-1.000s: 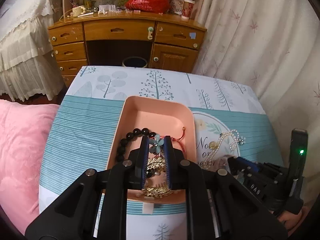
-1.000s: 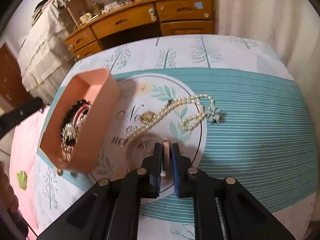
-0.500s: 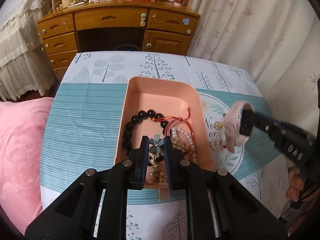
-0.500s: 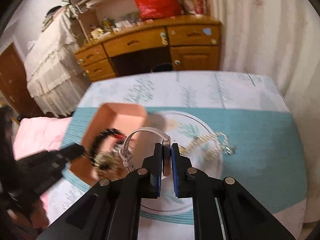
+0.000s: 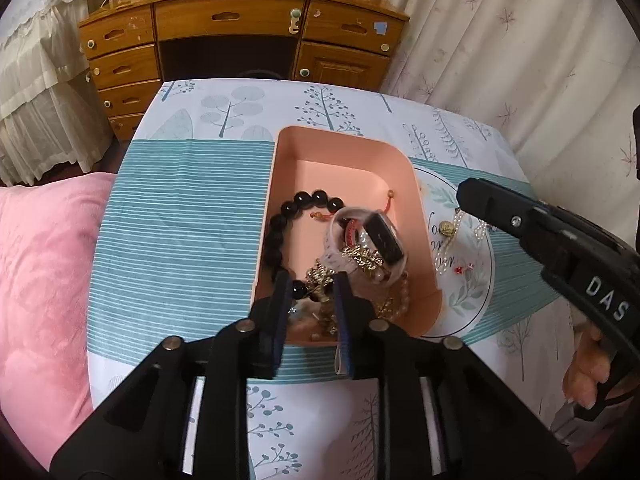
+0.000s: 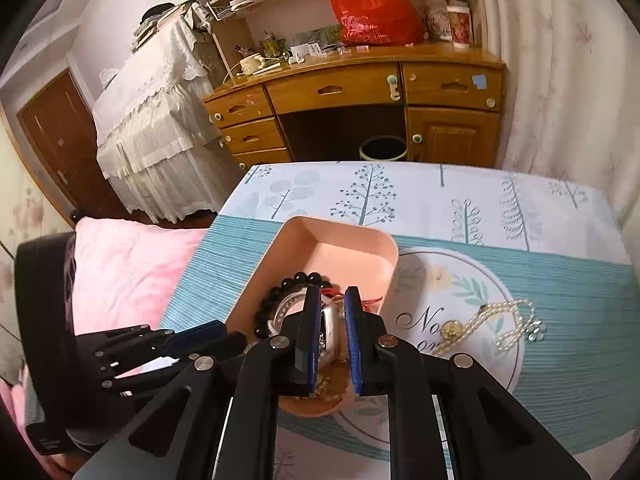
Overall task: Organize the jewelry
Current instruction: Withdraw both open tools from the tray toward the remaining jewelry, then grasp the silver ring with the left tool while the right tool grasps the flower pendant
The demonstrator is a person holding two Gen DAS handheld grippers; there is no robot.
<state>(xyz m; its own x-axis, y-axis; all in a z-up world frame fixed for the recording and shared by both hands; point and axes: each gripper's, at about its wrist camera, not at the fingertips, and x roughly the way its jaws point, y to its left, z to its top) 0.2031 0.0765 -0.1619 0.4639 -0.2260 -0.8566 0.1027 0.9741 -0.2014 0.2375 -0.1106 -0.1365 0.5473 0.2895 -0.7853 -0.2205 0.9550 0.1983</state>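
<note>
The pink tray (image 5: 416, 184) holds a black bead bracelet (image 5: 280, 224), gold chains and a white-strapped watch (image 5: 374, 240) lying on top, black face up, pointing toward the tray's near right corner. The left claw (image 5: 310, 288) hangs parted and empty over the near end, hiding some jewelry; the right claw (image 6: 333, 312) stands parted astride the watch, contact unclear. A pearl necklace (image 6: 496, 320) lies on the desk (image 6: 560, 280) beside the tray.

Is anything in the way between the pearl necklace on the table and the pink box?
Nothing visible blocks it. The pearl necklace lies on the tablecloth right of the pink box, with only bare cloth between them.
</note>
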